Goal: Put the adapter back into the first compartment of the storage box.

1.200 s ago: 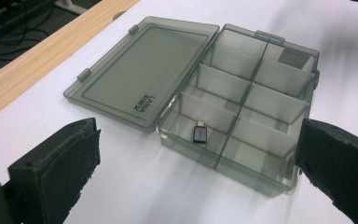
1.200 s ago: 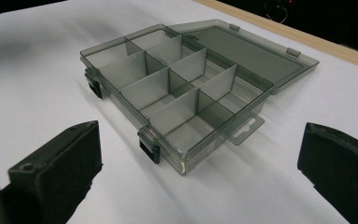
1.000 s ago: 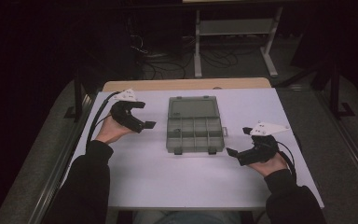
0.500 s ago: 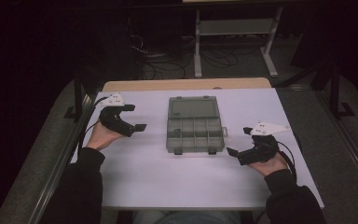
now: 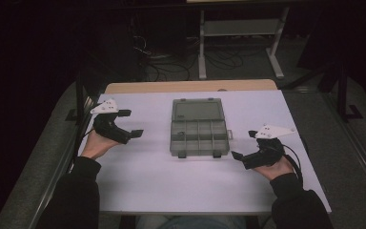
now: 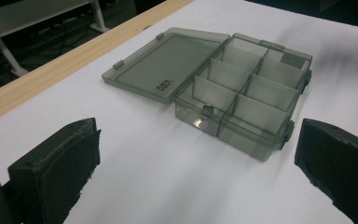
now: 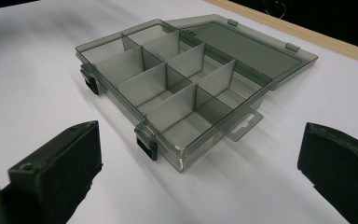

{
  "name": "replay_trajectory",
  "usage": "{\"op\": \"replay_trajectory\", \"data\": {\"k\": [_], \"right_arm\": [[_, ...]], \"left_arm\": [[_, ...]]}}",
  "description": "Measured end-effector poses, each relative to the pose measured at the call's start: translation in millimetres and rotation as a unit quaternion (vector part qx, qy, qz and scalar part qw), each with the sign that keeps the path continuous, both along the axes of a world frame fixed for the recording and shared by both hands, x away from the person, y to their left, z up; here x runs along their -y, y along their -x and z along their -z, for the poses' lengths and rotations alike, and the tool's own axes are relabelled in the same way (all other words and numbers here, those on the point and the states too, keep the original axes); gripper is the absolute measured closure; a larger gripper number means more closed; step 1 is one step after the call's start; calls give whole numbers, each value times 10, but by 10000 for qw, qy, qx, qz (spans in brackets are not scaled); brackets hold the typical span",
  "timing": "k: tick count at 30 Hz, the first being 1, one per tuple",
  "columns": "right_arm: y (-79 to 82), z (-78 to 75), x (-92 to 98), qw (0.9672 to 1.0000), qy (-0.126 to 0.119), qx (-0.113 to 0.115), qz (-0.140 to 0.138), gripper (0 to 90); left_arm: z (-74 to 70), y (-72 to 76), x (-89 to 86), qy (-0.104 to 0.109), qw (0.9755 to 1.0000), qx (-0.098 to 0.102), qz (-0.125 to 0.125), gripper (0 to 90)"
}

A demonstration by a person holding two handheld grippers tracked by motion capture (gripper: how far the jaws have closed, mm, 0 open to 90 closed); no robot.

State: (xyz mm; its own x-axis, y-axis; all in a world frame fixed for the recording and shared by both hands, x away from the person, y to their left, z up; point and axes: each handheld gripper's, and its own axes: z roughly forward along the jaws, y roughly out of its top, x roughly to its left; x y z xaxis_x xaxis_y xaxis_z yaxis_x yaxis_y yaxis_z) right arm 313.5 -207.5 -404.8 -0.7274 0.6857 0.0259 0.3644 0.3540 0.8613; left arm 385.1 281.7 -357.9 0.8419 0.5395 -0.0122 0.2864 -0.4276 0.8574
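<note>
At the middle of the table we see a smoky grey, see-through plastic organiser box (image 5: 198, 128) with its flat lid (image 5: 197, 110) swung fully open and lying on the surface on the far side of the tray. The tray part is split by thin clear dividers into small compartments, and from the gripper views they look bare apart from a pale patch in one far corner cell that we cannot identify. Two dark latches (image 7: 147, 143) hang from the tray's near edge, and a clear hang tab (image 7: 243, 122) juts from its right end.

The box rests on a white sheet covering the table (image 5: 162, 186), with a strip of light wooden edge (image 5: 190, 87) showing beyond the sheet.

To the box's left, well apart from it, we see the left gripper (image 5: 128, 125) held in the person's left hand (image 5: 94, 144), its jaws spread wide and grasping nothing. In the left gripper view the box sits between and beyond its two black pads (image 6: 60, 168).

To the right and slightly nearer the person, the right gripper (image 5: 244, 144) sits in the right hand (image 5: 277, 168), likewise parted with nothing between its jaws, close to the box's near right corner without touching it.

Dark sleeves (image 5: 71, 200) cover both forearms.
</note>
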Motion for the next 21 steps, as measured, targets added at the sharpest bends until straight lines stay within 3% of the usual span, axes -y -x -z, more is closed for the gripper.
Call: {"op": "replay_trajectory", "data": {"k": [12,21], "right_arm": [[1,7,-5,10000,25,-7,4,0],[4,5,-5,10000,27,6,6,0]], "left_arm": [[100,140,-185,9,9997,-17,-245,0],[160,221,-319,173,9990,23,-422,0]]}}
